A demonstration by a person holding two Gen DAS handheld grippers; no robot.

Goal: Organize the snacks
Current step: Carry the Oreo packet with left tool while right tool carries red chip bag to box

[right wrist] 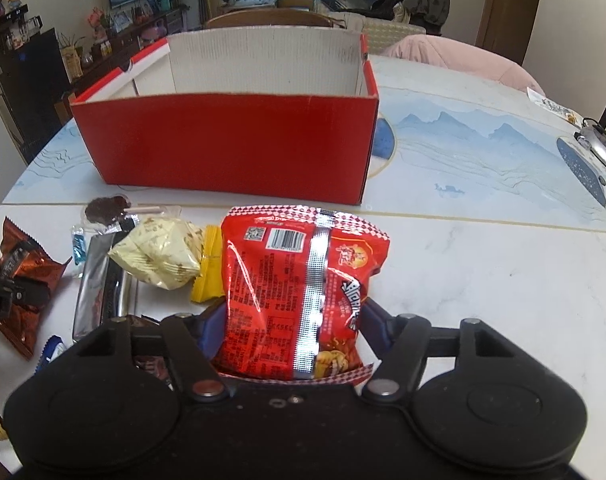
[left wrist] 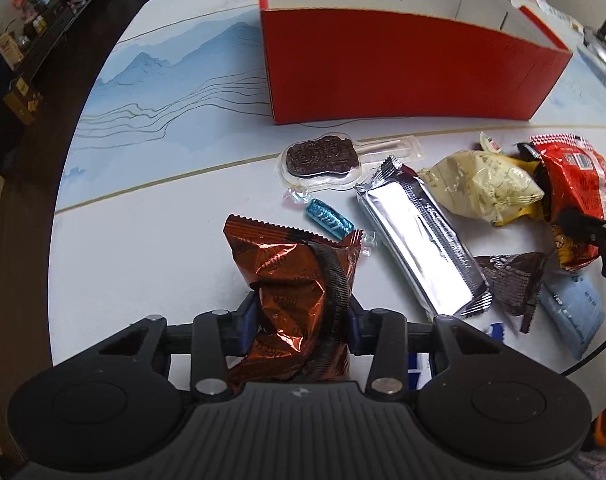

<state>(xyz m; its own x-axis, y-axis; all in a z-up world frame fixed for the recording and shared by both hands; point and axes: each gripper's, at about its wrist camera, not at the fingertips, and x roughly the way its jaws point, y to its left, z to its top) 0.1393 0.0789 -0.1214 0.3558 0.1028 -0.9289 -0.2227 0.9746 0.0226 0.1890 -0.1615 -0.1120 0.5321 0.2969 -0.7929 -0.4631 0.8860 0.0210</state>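
Note:
My left gripper (left wrist: 299,312) is shut on a copper-brown foil snack bag (left wrist: 291,276), held just over the table. My right gripper (right wrist: 289,324) is shut on a red snack bag (right wrist: 299,292); it also shows in the left wrist view (left wrist: 575,188). An open red cardboard box (left wrist: 403,68) stands behind the snacks, its inside out of sight; it also shows in the right wrist view (right wrist: 227,148). On the table lie a silver foil bar (left wrist: 419,240), a pale yellow bag (left wrist: 483,184), a chocolate ice-cream-shaped snack in clear plastic (left wrist: 323,158), a blue candy (left wrist: 329,218) and a dark brown packet (left wrist: 511,280).
The white table with blue mountain print (right wrist: 483,264) has a rounded left edge (left wrist: 63,200) with dark floor beyond. A light blue packet (left wrist: 575,312) lies at the near right. A cable and a silver device (right wrist: 601,144) sit at the far right. A pink chair (right wrist: 463,60) stands behind the table.

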